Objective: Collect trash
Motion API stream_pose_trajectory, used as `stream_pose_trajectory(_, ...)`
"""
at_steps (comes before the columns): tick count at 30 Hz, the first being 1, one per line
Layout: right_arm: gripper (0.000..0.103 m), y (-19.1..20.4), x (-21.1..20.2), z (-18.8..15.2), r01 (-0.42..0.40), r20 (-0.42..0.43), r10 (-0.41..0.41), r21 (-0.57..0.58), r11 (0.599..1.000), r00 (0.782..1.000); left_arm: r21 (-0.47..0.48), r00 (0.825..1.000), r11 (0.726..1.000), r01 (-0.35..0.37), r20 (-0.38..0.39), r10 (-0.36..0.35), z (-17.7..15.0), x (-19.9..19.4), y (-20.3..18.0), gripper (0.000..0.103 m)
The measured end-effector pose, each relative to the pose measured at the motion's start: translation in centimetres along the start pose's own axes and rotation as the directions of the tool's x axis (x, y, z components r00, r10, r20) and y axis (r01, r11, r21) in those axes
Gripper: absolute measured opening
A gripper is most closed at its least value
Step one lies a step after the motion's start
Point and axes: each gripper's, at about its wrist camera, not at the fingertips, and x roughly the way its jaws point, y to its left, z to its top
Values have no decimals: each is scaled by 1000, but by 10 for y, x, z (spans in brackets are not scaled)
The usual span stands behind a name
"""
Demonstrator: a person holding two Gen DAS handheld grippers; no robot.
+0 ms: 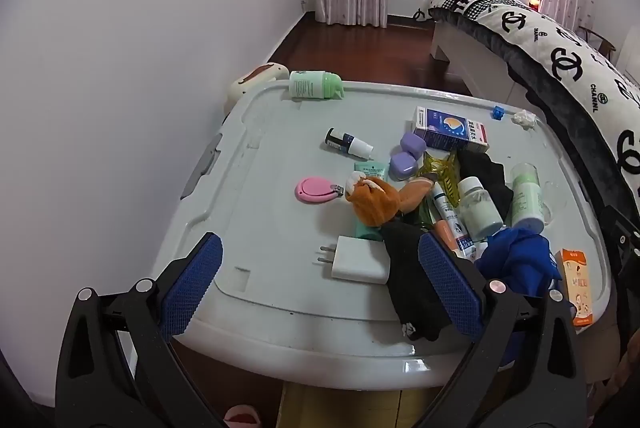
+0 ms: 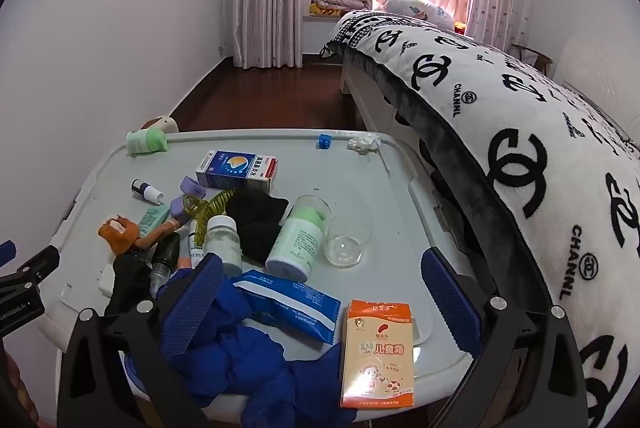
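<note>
Left wrist view: the left gripper (image 1: 320, 284) hangs with jaws spread wide and empty over the near edge of the white lid (image 1: 280, 131). A crumpled tissue (image 1: 525, 118) lies at its far right corner. The right gripper (image 2: 322, 302) also gapes, holding nothing, above an orange box (image 2: 377, 354).

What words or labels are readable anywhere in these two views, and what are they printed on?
"CHANNL": repeated on the black-and-white bed blanket, beside interlocked-C logos.
"儿童": large characters on the orange box; its other print is too small.
"GenRoboAI", partly cut off: on the left gripper's body, at the right wrist view's left edge.
Blue-and-white box: Chinese print along its side, too blurred.
Blue packet, green bottle, small tubes: print too small.
</note>
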Motion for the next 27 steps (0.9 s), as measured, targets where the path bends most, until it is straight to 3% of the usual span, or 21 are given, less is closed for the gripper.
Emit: stream_pose_trajectory(27, 98, -2, 5, -4, 1, -14, -1, -10, 1000, 1000, -5, 999, 1000, -13, 29, 13, 2, -3, 4, 96)
